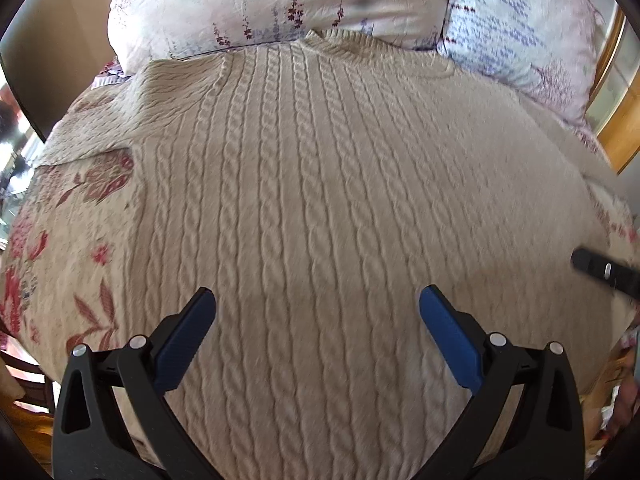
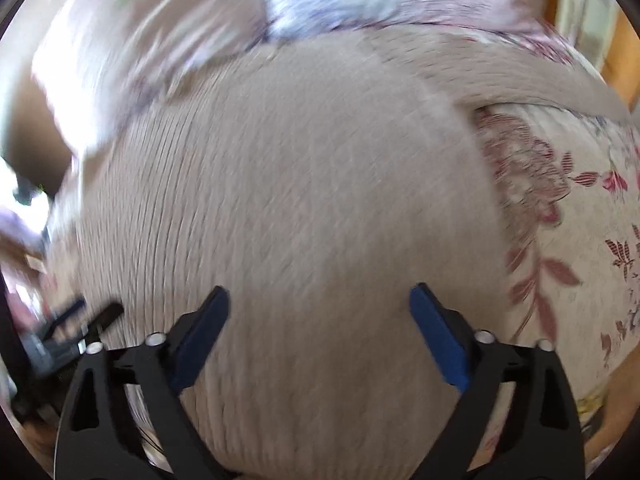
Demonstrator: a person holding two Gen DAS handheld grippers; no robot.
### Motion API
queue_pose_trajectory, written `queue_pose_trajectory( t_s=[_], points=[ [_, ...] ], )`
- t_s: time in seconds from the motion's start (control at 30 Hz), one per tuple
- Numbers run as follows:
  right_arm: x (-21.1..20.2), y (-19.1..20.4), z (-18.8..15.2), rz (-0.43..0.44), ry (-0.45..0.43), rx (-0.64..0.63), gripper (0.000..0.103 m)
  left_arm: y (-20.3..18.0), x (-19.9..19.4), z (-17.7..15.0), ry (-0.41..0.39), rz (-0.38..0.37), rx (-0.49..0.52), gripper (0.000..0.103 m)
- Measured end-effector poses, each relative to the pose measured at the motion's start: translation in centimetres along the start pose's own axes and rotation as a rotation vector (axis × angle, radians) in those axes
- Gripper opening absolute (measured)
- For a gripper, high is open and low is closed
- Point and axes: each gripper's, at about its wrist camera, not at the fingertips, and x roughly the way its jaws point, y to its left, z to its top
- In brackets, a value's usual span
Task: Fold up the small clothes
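Observation:
A cream cable-knit sweater [image 1: 320, 184] lies spread flat on the bed, collar at the far end by the pillows. My left gripper [image 1: 318, 300] hovers open above its lower body with nothing between the blue pads. In the right wrist view the same sweater [image 2: 300, 184] fills the blurred frame, one sleeve [image 2: 520, 76] stretching off to the right. My right gripper [image 2: 320, 300] stands open over the knit, holding nothing. A finger of the right gripper [image 1: 600, 270] pokes in at the right edge of the left wrist view, and the left gripper [image 2: 84, 320] shows at the lower left of the right wrist view.
A floral quilt [image 1: 72, 248] covers the bed under the sweater. Two patterned pillows [image 1: 280, 4] [image 1: 516, 28] sit at the head end. A wooden bed frame [image 1: 620, 120] runs along the right. Quilt [image 2: 580, 220] lies bare to the sweater's right.

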Motion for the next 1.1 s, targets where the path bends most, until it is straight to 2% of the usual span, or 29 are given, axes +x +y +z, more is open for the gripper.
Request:
queue_pose_trajectory(
  t_s=[0.03,0.07,0.13,0.23,0.33,0.43,0.57,0.6,0.77,0.9,1.0,1.1],
  points=[
    [0.0,-0.4,0.4,0.005,-0.004,0.012,0.087,0.0,0.1,0.5,-0.004,-0.013,-0.01,0.101],
    [-0.6,-3.2,2.0,0.039,-0.04,0.105,0.085,0.0,0.3,0.9,-0.005,-0.023,-0.017,0.101],
    [-1.1,-5.6,3.6,0.071,-0.07,0.172,0.081,0.0,0.7,1.8,-0.005,-0.037,-0.027,0.101],
    [-2.5,-11.7,7.3,0.111,-0.171,0.345,0.078,-0.2,1.2,3.1,-0.006,-0.096,-0.042,0.101],
    [-3.3,-16.8,8.8,0.156,-0.238,0.498,0.073,-0.5,1.9,4.3,0.003,-0.151,-0.053,0.101],
    [-2.7,-21.0,10.0,0.201,-0.269,0.649,0.069,-0.8,2.4,5.2,-0.003,-0.222,-0.079,0.101],
    [-1.4,-24.5,10.2,0.213,-0.281,0.773,0.066,-0.9,2.7,5.8,-0.025,-0.298,-0.125,0.101],
    [-1.0,-25.3,10.1,0.217,-0.279,0.803,0.062,-1.0,2.8,6.0,-0.027,-0.305,-0.136,0.101],
    [-0.7,-27.0,10.0,0.246,-0.308,0.842,0.048,-1.9,3.1,6.5,-0.027,-0.289,-0.135,0.101],
    [-0.6,-28.4,9.8,0.233,-0.335,0.863,0.026,-2.2,3.2,6.5,-0.023,-0.286,-0.141,0.101],
    [-0.5,-28.4,10.5,0.166,-0.339,0.796,0.015,-2.2,3.5,6.4,-0.005,-0.283,-0.148,0.101],
    [-0.7,-27.5,11.3,0.11,-0.337,0.72,0.011,-1.9,3.6,6.4,0.002,-0.285,-0.161,0.101]
  ],
)
